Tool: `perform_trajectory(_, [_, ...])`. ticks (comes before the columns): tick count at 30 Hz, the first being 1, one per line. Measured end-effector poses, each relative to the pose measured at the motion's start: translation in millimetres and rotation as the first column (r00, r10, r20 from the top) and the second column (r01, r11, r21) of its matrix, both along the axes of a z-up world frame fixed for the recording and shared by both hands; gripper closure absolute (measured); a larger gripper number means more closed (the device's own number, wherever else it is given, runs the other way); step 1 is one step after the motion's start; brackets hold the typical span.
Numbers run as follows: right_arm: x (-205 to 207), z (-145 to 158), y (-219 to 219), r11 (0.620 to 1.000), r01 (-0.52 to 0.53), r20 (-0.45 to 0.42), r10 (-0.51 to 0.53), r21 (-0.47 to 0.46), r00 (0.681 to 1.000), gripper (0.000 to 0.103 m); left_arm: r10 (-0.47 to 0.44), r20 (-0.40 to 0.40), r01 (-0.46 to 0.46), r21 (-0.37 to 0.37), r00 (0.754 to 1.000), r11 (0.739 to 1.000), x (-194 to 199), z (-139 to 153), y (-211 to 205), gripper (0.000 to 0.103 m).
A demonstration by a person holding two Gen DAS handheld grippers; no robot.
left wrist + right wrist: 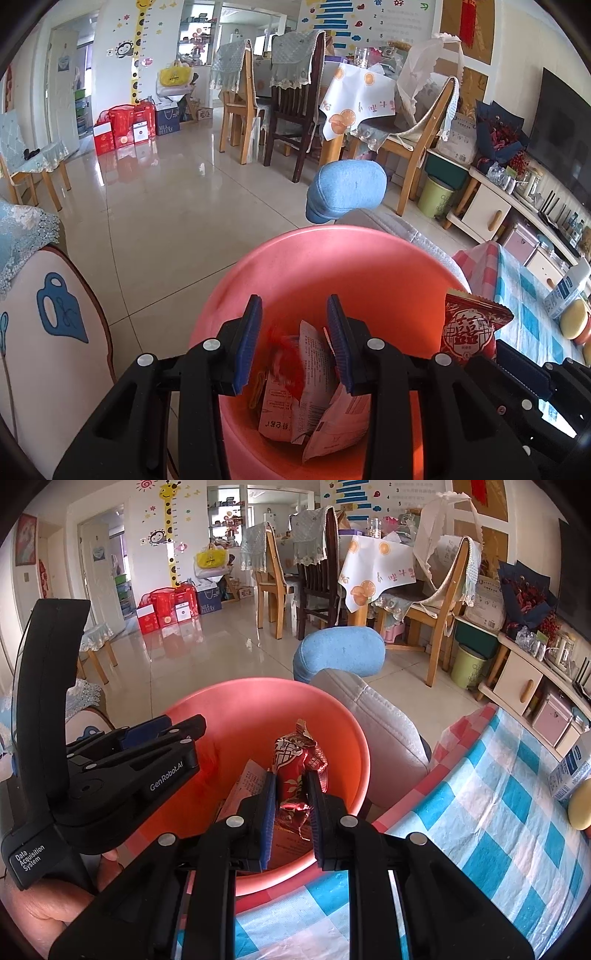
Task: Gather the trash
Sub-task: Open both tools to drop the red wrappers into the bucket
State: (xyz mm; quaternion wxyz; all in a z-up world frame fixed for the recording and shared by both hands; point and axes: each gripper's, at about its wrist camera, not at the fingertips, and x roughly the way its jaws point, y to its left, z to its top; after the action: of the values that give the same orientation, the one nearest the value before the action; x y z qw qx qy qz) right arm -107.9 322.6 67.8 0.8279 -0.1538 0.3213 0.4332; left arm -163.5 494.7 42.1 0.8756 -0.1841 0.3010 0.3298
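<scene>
A pink plastic basin (314, 266) (240, 709) sits at the table edge and holds several snack wrappers (306, 398). My left gripper (295, 339) is open over the basin with nothing between its blue pads. My right gripper (290, 808) is shut on a red snack wrapper (297, 771) and holds it over the basin. That wrapper also shows in the left wrist view (471, 328), at the basin's right rim. The left gripper's body (110, 771) shows in the right wrist view, at the basin's left side.
A blue-checked tablecloth (498, 794) covers the table to the right. A milk carton (570, 771) and a round yellow object (583, 805) stand at its far right. A grey and blue chair back (343, 657) is behind the basin. A cushion (48, 350) lies left.
</scene>
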Motion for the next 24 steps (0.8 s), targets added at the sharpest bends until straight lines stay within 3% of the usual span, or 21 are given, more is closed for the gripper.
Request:
perform_trajectory(7, [4,-6,-1,1.0,0.011,0.001,-0.011,-0.017,1.0,0.083,0.006,-0.014,-0.006,0.012,1.0,1.0,2,0,-2,0.064])
perform_trajectory(8, [4,-6,-2,1.0,0.019,0.005,-0.019,-0.018,1.0,0.076,0.005,-0.016,-0.005,0.013,1.0,1.0,2,0,-2,0.061])
perform_trajectory(9, [4,-6,-3,1.0,0.025,0.005,-0.025,-0.013,1.0,0.07,0.006,-0.018,-0.006,0.016,1.0,1.0,2,0,-3,0.052])
perform_trajectory(10, [3,-5,-5,1.0,0.029,0.003,-0.029,-0.005,1.0,0.058,0.011,-0.023,-0.01,0.024,1.0,1.0,3,0,-4,0.041])
perform_trajectory(11, [3,-5,-7,0.999,0.039,0.006,-0.039,0.0,0.999,0.048,0.014,-0.025,-0.013,0.035,1.0,0.999,3,1,-5,0.038])
perform_trajectory(15, [3,-3,-16,0.998,0.069,0.033,-0.069,0.0,0.997,0.039,0.016,-0.03,-0.014,0.051,0.999,0.999,5,4,-8,0.026])
perform_trajectory(17, [1,-1,-20,0.996,0.09,0.052,-0.09,0.0,0.995,0.026,0.016,-0.035,-0.014,0.062,0.999,0.998,5,5,-10,0.022])
perform_trajectory(21, [2,0,-30,0.993,0.12,0.074,-0.12,-0.002,0.99,0.019,0.017,-0.042,-0.014,0.081,0.999,0.997,7,8,-14,0.012])
perform_trajectory(24, [1,0,-39,0.989,0.145,0.092,-0.143,-0.007,0.985,0.017,0.006,-0.045,-0.002,0.094,0.999,0.996,8,9,-19,0.012])
